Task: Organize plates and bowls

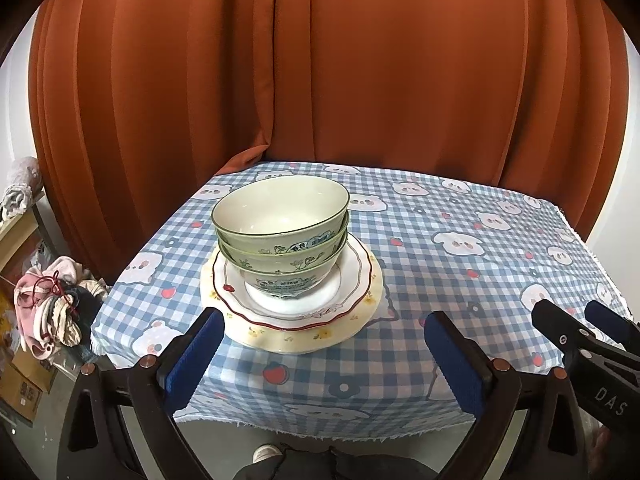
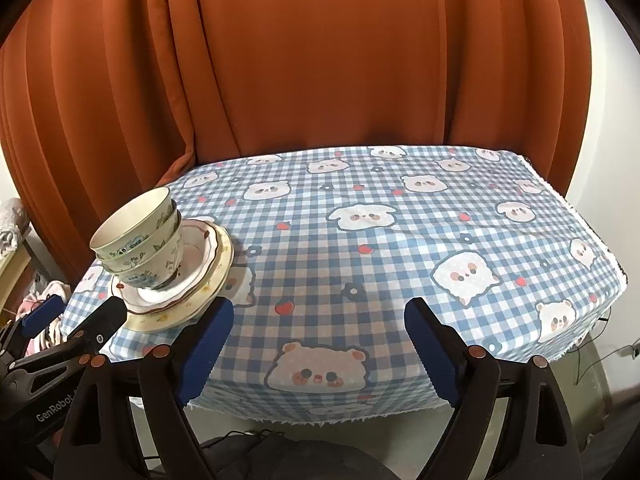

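Observation:
Three pale green bowls [image 1: 280,232] are nested upright in a stack. The stack stands on a white plate with a red wavy rim [image 1: 352,276], which lies on a larger cream plate [image 1: 360,316]. The pile sits at the table's left side, and it also shows in the right wrist view [image 2: 140,240]. My left gripper [image 1: 324,332] is open and empty, just in front of the pile at the table's near edge. My right gripper [image 2: 320,320] is open and empty, over the near edge to the right of the pile. Its fingers [image 1: 568,324] show in the left wrist view.
The table wears a blue checked cloth with bear prints [image 2: 400,240]. An orange curtain [image 1: 320,80] hangs close behind it. A heap of clothes [image 1: 52,312] and a shelf [image 1: 20,216] stand on the left, below table height. A cable [image 2: 600,360] lies on the floor at the right.

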The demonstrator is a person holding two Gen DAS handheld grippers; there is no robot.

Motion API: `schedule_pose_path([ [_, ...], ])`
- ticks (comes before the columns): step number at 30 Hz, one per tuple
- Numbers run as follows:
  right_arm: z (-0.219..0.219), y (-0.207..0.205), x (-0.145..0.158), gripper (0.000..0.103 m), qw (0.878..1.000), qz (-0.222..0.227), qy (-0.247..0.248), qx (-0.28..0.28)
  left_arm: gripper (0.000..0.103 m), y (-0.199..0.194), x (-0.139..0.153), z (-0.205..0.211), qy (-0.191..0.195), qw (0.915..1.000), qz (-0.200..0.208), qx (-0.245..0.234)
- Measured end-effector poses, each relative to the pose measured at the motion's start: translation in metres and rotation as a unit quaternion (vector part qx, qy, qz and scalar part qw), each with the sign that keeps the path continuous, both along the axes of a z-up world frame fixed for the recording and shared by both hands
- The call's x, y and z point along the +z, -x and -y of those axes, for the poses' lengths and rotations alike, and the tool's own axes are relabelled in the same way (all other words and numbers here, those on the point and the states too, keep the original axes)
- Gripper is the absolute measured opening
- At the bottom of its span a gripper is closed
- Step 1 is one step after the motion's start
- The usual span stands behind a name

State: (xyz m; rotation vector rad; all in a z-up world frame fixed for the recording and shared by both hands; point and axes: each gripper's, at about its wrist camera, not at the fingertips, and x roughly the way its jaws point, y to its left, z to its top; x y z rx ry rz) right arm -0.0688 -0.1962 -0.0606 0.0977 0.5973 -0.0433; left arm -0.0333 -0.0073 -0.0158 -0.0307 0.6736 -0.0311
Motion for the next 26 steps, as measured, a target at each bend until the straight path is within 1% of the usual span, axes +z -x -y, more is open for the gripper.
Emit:
schedule_pose_path([
  [14,0.0025,-0.0016,-0.0002,0.090,1.000,-0.002,0.002,-0.005,0.103,-0.0005,0.0000,0.0026,0.001,1.0000,-0.001,-0.004],
  [26,0.0061,-0.0025,0.0002,0.090,1.000,0.001,0.007,-0.004,0.103,-0.0011,-0.0001,0.0095,-0.005,0.9999,0.000,-0.010],
])
